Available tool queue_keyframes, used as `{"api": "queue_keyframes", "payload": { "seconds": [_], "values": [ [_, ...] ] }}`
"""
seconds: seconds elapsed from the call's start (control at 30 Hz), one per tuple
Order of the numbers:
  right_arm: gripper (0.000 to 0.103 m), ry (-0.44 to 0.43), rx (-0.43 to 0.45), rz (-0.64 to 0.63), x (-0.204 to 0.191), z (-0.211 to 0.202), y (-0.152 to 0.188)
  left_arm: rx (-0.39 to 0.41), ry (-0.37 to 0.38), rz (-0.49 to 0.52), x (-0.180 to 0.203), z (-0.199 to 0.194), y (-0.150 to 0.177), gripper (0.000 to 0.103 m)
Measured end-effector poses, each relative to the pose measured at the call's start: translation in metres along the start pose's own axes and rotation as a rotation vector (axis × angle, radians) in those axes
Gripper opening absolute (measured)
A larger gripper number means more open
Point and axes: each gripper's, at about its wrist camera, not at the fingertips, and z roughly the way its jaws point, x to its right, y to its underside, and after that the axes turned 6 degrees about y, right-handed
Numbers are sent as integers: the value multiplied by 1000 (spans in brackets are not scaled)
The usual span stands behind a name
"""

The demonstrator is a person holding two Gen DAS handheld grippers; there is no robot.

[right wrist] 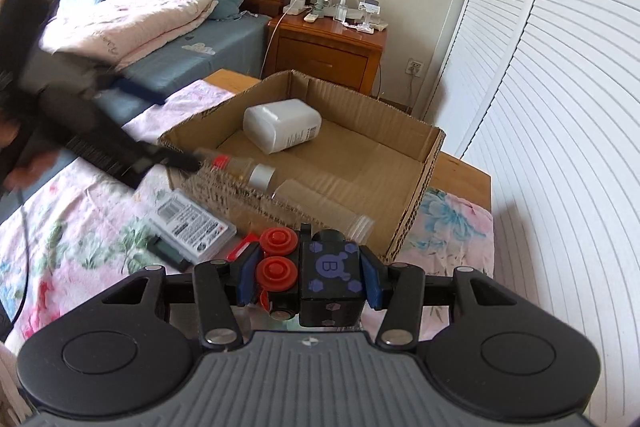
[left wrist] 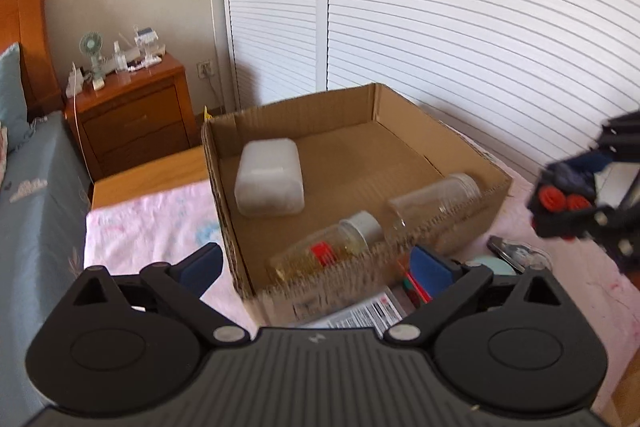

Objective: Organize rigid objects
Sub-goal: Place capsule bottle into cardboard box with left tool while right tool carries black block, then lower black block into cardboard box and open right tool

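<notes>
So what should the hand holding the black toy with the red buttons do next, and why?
Probably carry it forward over the cardboard box and let go there. The right gripper is shut on the black toy, short of the box's near wall. A white container and two bottles already lie inside, with bare floor left at the far right.

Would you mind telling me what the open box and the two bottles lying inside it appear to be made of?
The box looks like brown corrugated cardboard, matte; fluting shows along its cut edges. The clear bottle seems transparent plastic or glass, glossy, since the box floor shows through it. The capped bottle is also clear, holding yellowish liquid; its pale cap looks like plastic or metal.
</notes>
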Motion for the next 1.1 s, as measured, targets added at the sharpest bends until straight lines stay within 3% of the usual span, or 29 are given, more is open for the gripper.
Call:
{"api": "queue_keyframes", "payload": {
  "seconds": [0.13,0.37,0.83,0.9,0.97,1.03,1.1],
  "values": [
    [55,-1,-2,15,6,9,-15,-16,-20,-55,3,-8,20,101],
    [55,-4,2,49,20,36,-51,-34,-130,-50,13,-13,47,101],
    [55,21,-42,123,48,120,-118,-25,-140,-168,1,-27,58,101],
    [65,44,-27,149,53,129,-126,-31,-148,-172,0,-28,60,101],
    [95,58,-17,164,56,134,-131,-36,-155,-181,0,-29,63,101],
    [103,76,-6,185,57,134,-130,-37,-153,-189,0,-31,65,101],
    [103,56,-11,190,56,130,-126,-41,-150,-190,0,-31,67,101]
  ]
}}
